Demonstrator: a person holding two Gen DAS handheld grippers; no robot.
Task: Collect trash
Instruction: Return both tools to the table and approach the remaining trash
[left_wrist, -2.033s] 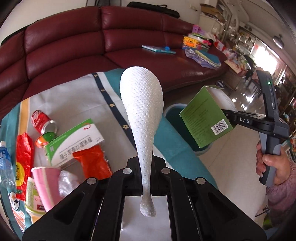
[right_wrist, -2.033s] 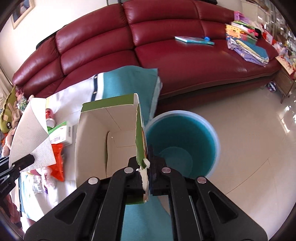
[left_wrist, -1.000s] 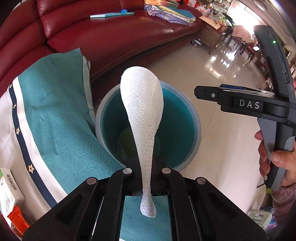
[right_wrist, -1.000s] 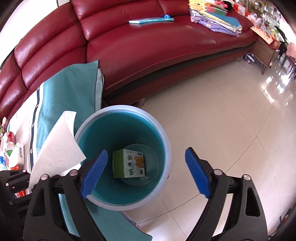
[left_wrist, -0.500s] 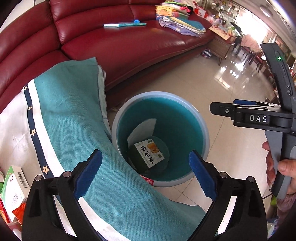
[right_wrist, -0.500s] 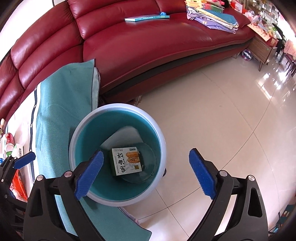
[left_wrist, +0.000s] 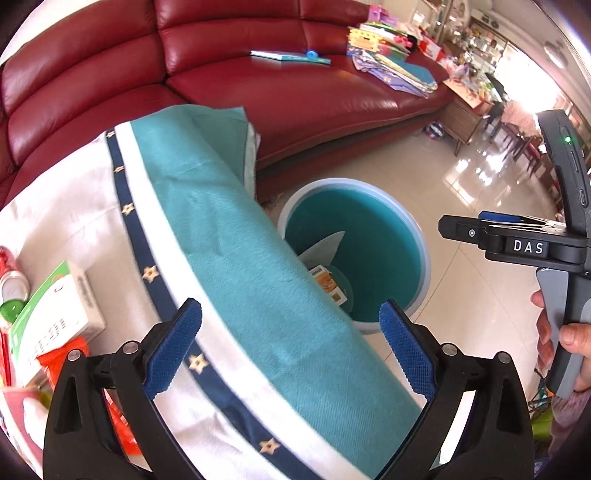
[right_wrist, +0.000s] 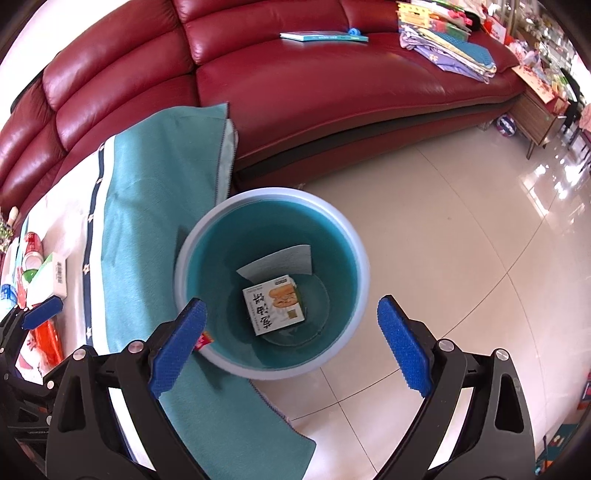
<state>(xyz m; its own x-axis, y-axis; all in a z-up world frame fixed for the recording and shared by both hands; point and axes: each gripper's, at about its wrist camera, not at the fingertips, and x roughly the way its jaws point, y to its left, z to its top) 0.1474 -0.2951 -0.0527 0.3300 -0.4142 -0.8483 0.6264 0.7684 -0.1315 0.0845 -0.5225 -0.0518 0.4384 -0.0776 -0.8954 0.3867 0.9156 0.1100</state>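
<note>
The left gripper and right gripper are both spread wide, holding nothing. The green box and white paper lie inside the blue bin, right of the table.

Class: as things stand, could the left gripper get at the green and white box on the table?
Probably yes. The left gripper is open and holds nothing, and the green and white box lies uncovered on the tablecloth just to its left, top face exposed, though wrappers crowd its near side.

My left gripper: black frame, silver screws, blue textured pads. Right gripper: same, grey handle, white "DAS" lettering, green light.
</note>
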